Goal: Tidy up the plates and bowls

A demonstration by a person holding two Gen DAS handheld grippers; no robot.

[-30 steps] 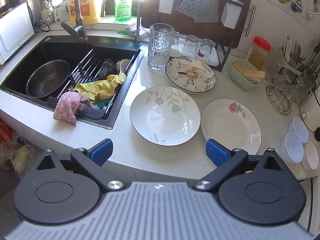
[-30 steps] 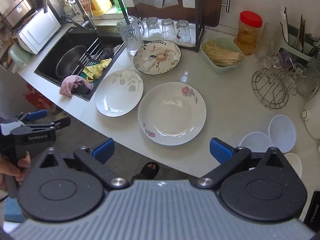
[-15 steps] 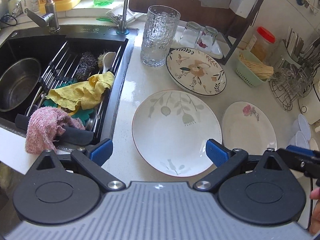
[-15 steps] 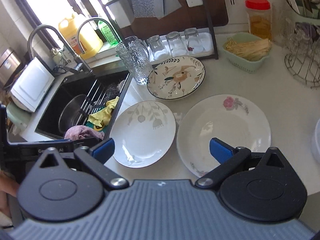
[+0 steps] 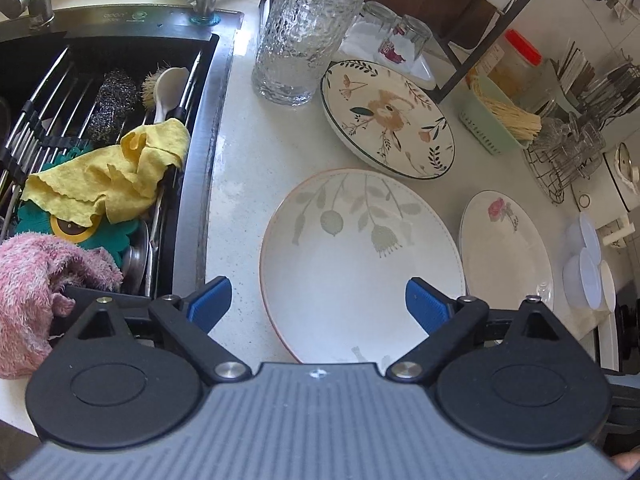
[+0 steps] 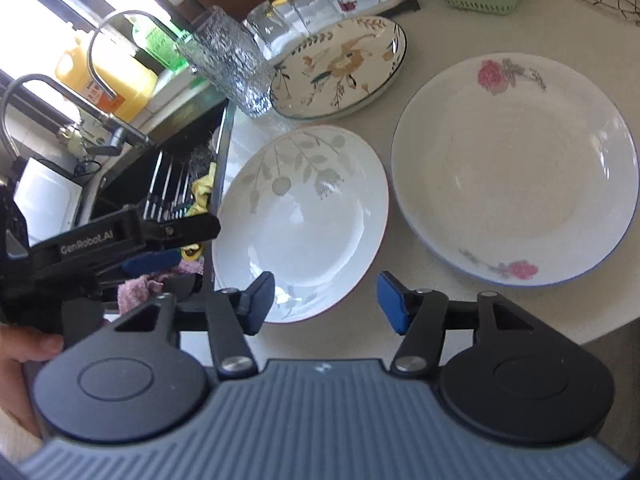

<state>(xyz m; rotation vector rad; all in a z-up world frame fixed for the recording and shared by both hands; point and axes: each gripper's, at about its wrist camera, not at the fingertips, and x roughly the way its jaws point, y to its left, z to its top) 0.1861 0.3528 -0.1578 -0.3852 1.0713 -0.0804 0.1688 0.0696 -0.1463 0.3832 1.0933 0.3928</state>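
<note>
I read "GenRobot.AI" on my left tool point(image 6: 160, 258); both tools, right tool point(image 6: 326, 300) too, gaped wide, empty, over the leaf plate point(image 5: 360, 260) on the counter point(image 5: 248, 184)

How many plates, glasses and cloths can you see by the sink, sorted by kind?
Plates: 3, namely leaf plate, rose plate, floral plate.
Glasses: 3, namely tall textured glass and two upturned small glasses.
Cloths: 2, namely yellow cloth, pink cloth.
Total: 8
</note>
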